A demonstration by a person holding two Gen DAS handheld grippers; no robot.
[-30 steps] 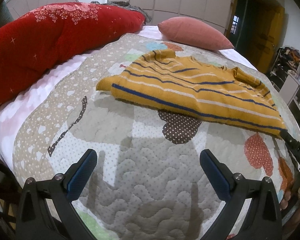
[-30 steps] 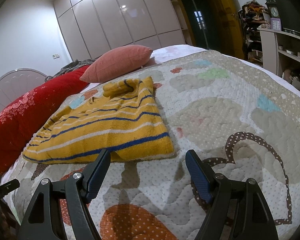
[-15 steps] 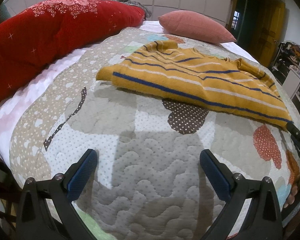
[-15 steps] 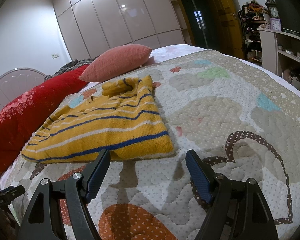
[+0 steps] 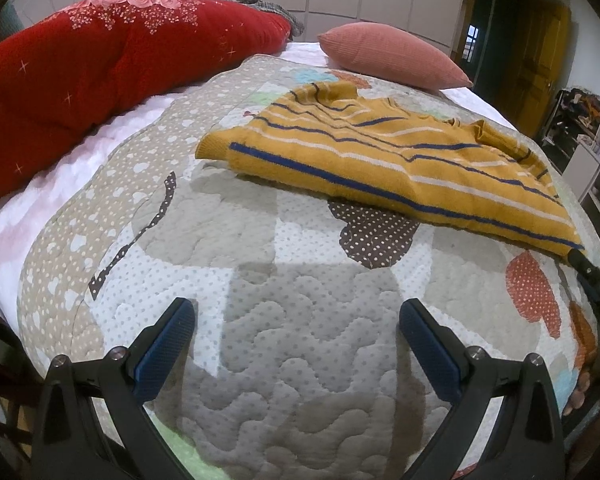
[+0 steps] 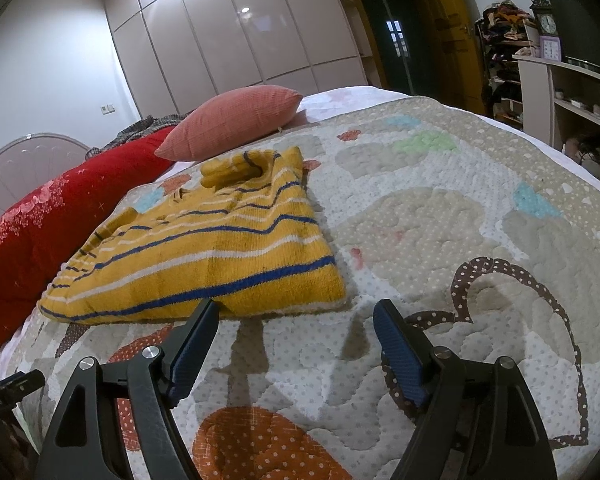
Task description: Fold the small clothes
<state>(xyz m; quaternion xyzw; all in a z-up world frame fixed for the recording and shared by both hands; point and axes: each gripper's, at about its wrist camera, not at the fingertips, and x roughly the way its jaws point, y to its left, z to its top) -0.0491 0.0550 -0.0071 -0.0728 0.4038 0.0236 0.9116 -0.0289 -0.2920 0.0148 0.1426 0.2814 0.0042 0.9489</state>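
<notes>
Sweater (image 5: 388, 168), mustard with blue and white stripes, lies flat on the quilt (image 5: 260, 300), upper right of the left wrist frame, well beyond the left gripper (image 5: 298, 336), jaws spread, empty. Right gripper (image 6: 296, 340) is spread too, its left fingertip just at the sweater's near hem, nothing pinched.

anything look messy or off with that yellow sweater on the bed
The yellow striped sweater lies flat on the quilt, but its far collar end is bunched and rumpled near the pink pillow. Nothing is torn or spilled.
</notes>
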